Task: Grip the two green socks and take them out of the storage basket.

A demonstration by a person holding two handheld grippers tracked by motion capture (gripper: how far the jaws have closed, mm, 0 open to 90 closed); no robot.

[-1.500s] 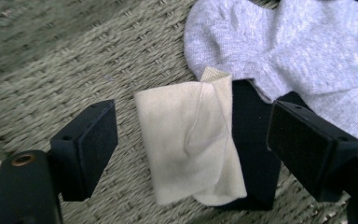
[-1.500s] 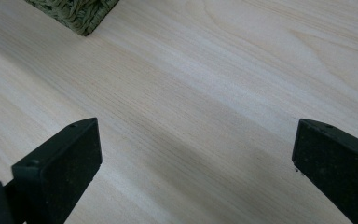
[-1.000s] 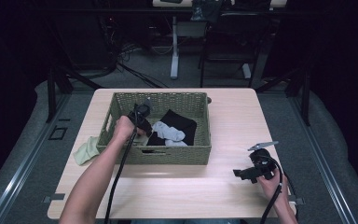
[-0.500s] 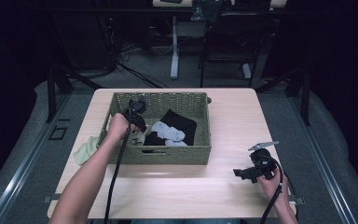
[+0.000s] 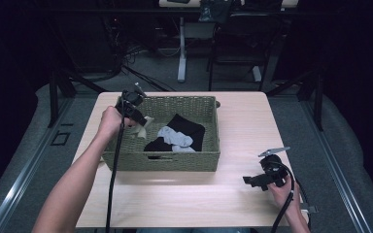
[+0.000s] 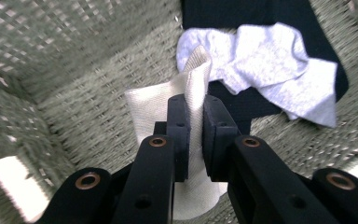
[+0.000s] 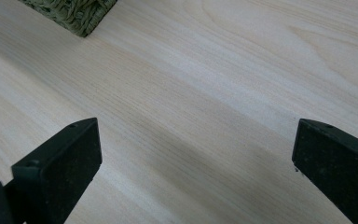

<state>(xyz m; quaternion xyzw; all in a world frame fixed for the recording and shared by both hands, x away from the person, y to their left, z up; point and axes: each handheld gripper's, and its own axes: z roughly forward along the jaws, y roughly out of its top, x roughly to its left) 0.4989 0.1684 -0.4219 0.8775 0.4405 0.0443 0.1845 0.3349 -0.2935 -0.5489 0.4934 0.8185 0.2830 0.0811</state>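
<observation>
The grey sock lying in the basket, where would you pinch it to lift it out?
Pinch the grey sock at a raised, crumpled fold near its middle, coming straight down from above. It lies bunched on the black cloth inside the basket, whose walls block a sideways approach, and the folds stand up enough for the jaws to close on.

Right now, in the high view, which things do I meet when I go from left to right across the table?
Left gripper clamped on a beige sock → grey sock → black garment → right wall of the wicker basket → right gripper, jaws open over the table.
</observation>
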